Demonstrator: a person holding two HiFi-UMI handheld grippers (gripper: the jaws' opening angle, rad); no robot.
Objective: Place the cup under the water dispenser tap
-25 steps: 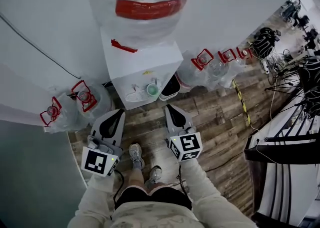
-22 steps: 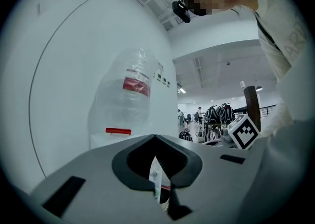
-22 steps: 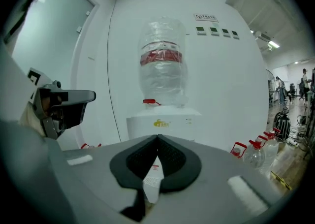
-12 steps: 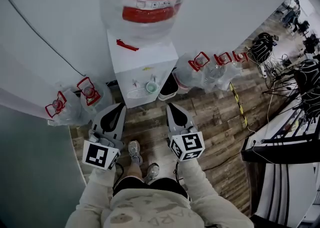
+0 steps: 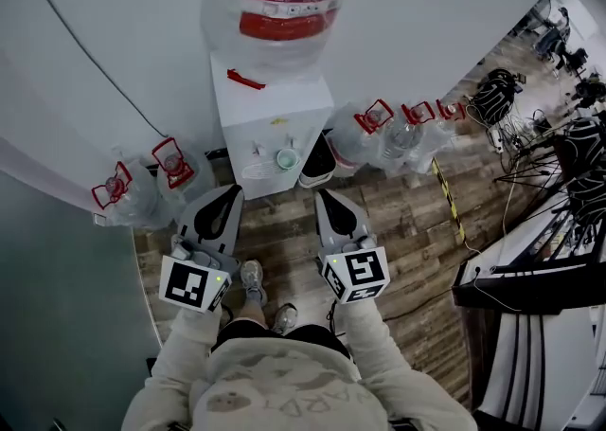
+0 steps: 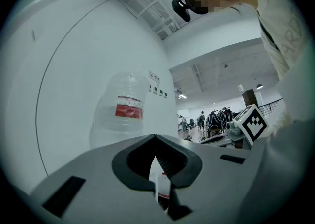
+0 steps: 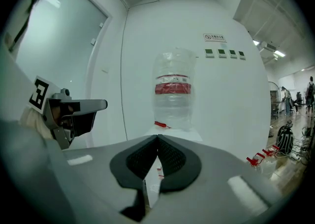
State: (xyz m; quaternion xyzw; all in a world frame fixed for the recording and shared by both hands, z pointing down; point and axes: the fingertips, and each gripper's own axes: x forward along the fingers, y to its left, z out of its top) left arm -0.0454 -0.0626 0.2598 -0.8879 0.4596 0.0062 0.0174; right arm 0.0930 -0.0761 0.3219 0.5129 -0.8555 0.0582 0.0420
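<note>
Left hand-held gripper (image 5: pixel 230 194) and right hand-held gripper (image 5: pixel 324 197) are closed and empty; cup (image 5: pixel 286 160) sits under dispenser (image 5: pixel 275 102) tap, so a stray nudge could tip it.

Cream sleeves (image 5: pixel 182 358), dark shorts (image 5: pixel 275 336) and grey trainers (image 5: pixel 252 279); the grey left gripper (image 5: pixel 228 194) and right gripper (image 5: pixel 324 198) bear black-and-white marker cubes (image 5: pixel 355 275).

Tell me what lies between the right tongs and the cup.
Only bare wood floor and the dispenser base, seen in the head view; nothing stands between the right tongs and the cup.
</note>
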